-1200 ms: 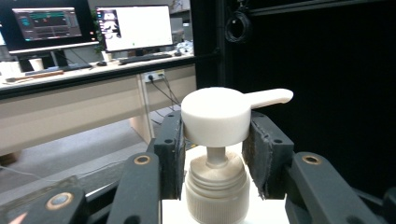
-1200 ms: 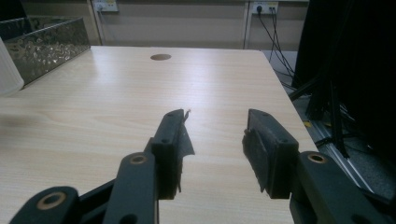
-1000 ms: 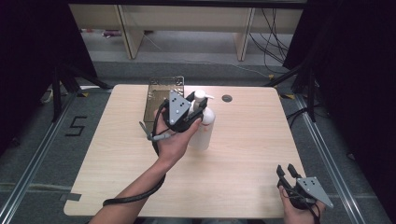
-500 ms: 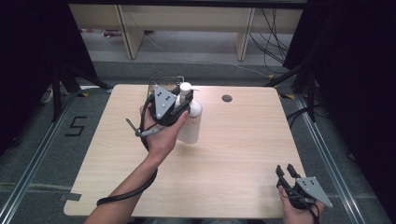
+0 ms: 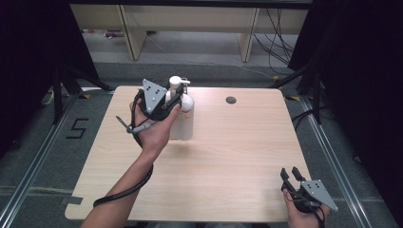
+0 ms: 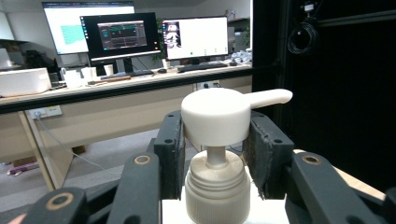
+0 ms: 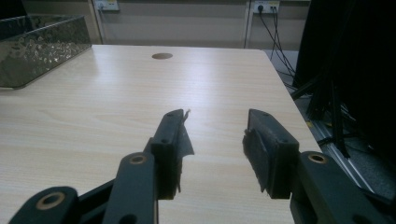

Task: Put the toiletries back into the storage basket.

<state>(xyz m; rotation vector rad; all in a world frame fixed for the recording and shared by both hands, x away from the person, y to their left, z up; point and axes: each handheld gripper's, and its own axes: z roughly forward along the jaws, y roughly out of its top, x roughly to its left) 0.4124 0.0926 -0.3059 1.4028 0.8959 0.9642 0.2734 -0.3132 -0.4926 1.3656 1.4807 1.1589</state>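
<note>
A white pump bottle (image 5: pixel 183 122) stands upright in my left gripper (image 5: pixel 174 98), over the far left part of the wooden table (image 5: pixel 228 156). In the left gripper view the two black jaws press on either side of the pump head and neck (image 6: pixel 218 184), so this gripper (image 6: pixel 215 120) is shut on the bottle. The spout points to the right in that view. My right gripper (image 5: pixel 290 173) rests at the table's near right corner. Its jaws (image 7: pixel 217 126) stand apart with nothing between them.
A dark see-through tray (image 7: pixel 42 46) sits at the far left of the table, mostly hidden behind my left hand in the high view. A round cable hole (image 5: pixel 231 100) lies near the far edge. Wooden shelving stands beyond the table, rails run alongside.
My left hand has carried the bottle to the left, toward the tray, keeping its grip. The right gripper has not moved.
</note>
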